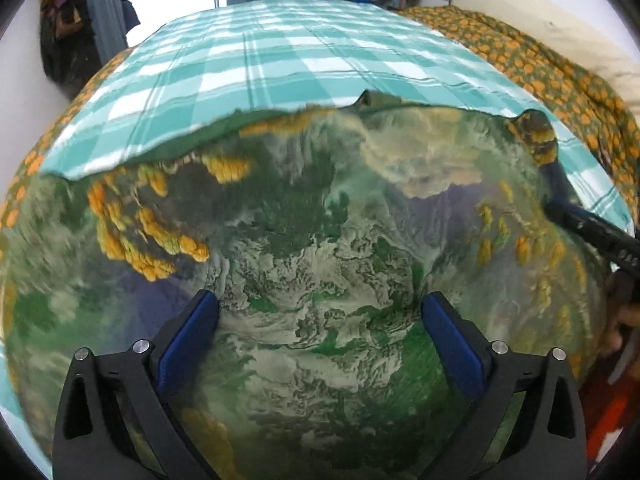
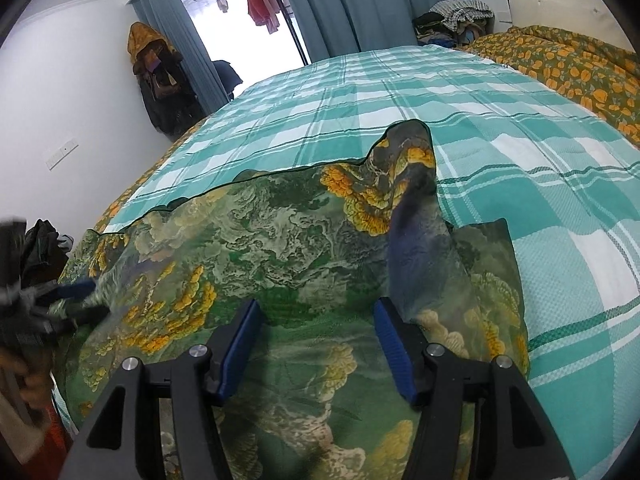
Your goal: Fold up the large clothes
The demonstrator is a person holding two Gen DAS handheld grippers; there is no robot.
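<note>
A large thin green cloth with yellow flower and cloud print (image 1: 320,248) lies spread on the bed, its far edge wavy and one corner raised (image 2: 404,148). My left gripper (image 1: 320,312) is open just above the cloth, its blue pads apart with cloth between them. My right gripper (image 2: 318,320) is open over the same cloth (image 2: 280,240), near its right side. The right gripper shows at the right edge of the left wrist view (image 1: 592,232); the left gripper shows blurred at the left edge of the right wrist view (image 2: 60,300).
The bed has a teal and white checked sheet (image 2: 480,120). An orange-flowered green quilt (image 2: 560,60) lies along the far right. Clothes are piled at the far end (image 2: 456,16). Blue curtains and a bright doorway (image 2: 256,32) stand beyond. Dark bags hang on the left wall (image 2: 156,72).
</note>
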